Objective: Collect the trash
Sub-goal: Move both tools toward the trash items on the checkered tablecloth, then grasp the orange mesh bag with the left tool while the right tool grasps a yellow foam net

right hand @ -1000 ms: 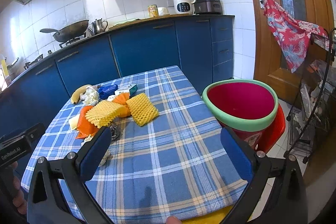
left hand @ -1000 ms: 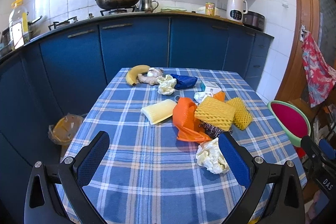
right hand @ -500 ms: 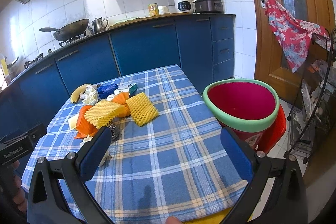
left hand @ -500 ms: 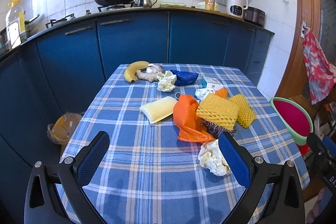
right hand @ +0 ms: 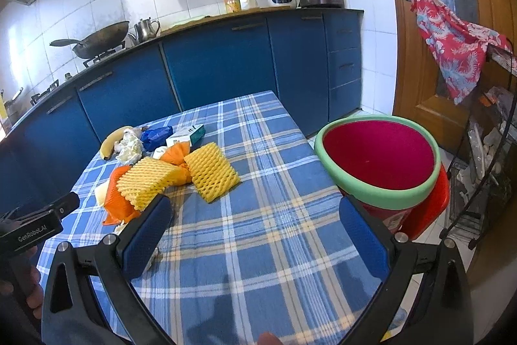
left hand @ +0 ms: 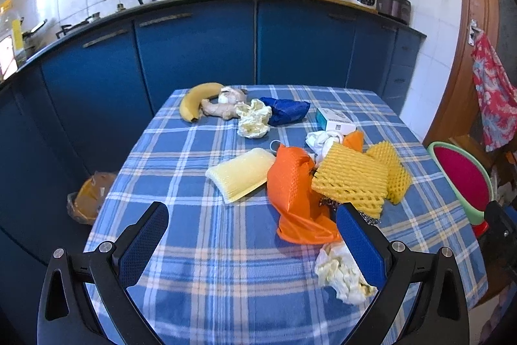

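Note:
Trash lies on a blue plaid table [left hand: 226,264]: two yellow foam nets [left hand: 352,180] [right hand: 211,170], an orange plastic bag [left hand: 297,193], a pale foam sleeve [left hand: 240,173], crumpled tissues [left hand: 339,274] [left hand: 253,120], a blue wrapper [left hand: 286,110] and a small box [left hand: 334,120]. A red bin with a green rim [right hand: 379,160] stands right of the table. My left gripper [left hand: 252,231] is open and empty above the near table, its right finger beside the near tissue. My right gripper [right hand: 255,225] is open and empty over the table's near right part.
A banana [left hand: 195,99] and a ginger root [left hand: 218,109] lie at the table's far left. Blue kitchen cabinets [left hand: 200,54] run behind the table. A bag [left hand: 87,199] sits on the floor to the left. A wire rack [right hand: 484,167] and door stand at right.
The left gripper has moved forward and lower over the table, so the trash looks nearer. The right gripper has barely moved. Both stay open.

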Action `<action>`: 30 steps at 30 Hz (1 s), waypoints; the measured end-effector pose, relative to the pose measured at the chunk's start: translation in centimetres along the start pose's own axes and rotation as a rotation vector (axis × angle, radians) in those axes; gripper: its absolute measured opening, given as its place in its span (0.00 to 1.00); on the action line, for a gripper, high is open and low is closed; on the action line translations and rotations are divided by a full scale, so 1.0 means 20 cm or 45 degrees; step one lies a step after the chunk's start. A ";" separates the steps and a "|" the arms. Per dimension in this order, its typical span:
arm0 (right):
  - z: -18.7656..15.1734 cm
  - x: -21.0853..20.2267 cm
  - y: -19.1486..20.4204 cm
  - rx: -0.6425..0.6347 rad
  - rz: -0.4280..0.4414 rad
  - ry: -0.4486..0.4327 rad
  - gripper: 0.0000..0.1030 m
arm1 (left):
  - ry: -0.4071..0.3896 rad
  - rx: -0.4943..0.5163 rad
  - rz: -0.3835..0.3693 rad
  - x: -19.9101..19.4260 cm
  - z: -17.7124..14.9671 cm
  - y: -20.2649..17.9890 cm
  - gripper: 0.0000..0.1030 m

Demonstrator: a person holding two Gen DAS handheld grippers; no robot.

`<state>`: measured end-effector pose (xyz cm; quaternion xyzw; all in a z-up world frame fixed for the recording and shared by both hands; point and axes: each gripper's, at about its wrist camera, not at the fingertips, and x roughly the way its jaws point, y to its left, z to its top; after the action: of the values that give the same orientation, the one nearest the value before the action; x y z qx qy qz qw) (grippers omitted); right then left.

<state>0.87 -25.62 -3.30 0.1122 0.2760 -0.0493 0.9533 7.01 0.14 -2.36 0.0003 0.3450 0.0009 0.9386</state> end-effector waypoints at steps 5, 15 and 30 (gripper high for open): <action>0.02 0.10 0.01 0.005 0.024 0.048 0.99 | 0.038 0.021 0.022 0.11 0.04 -0.02 1.00; 0.03 0.25 0.00 0.018 0.012 0.120 0.99 | 0.115 0.020 -0.057 0.31 0.07 -0.04 0.93; 0.04 0.44 0.11 0.009 -0.035 0.225 0.99 | 0.260 -0.030 -0.380 0.50 0.08 0.00 0.43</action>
<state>9.10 -23.96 -7.00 0.1157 0.3603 -0.0532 0.9241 15.75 0.18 -7.66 -0.0621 0.4346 -0.1344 0.8884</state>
